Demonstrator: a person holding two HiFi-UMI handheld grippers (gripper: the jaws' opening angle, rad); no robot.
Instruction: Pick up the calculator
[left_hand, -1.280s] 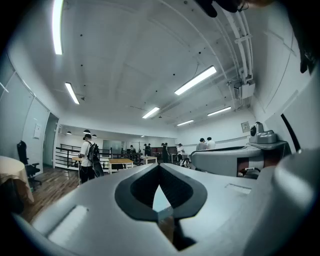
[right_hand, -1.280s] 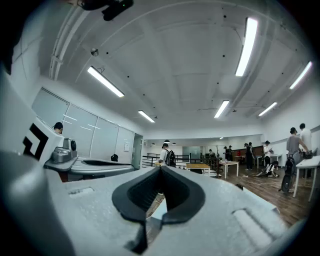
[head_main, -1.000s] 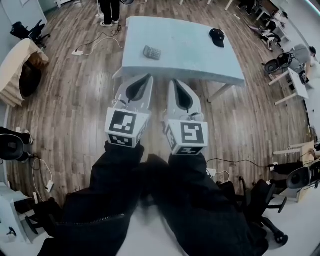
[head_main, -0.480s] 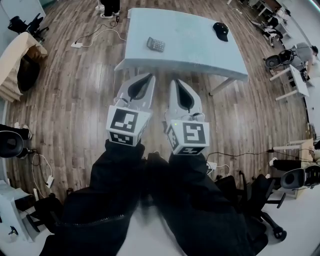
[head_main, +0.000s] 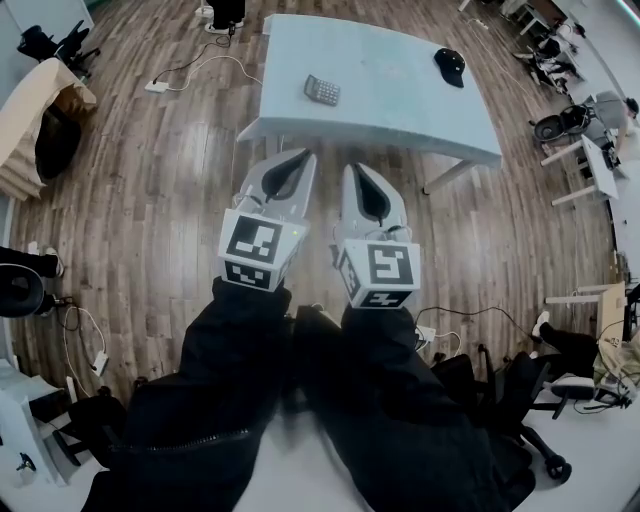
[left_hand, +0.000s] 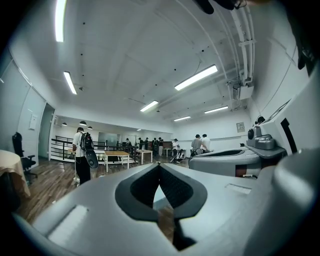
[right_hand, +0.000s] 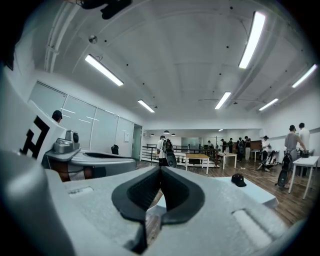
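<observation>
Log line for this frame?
phase: pre-grasp | left gripper: shut, empty | right gripper: shut, empty | calculator: on table, untouched

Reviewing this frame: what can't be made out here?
1. Calculator keys and display: too small, head view.
2. Calculator in both gripper views: not visible; left gripper and right gripper bodies block most of the table.
3. Standing person: cut off by head view's top edge.

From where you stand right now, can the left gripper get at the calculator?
Probably not yet. The calculator lies on the table, well ahead of the left gripper, which is shut and held short of the table's near edge. Nothing stands between them; step closer first.
</observation>
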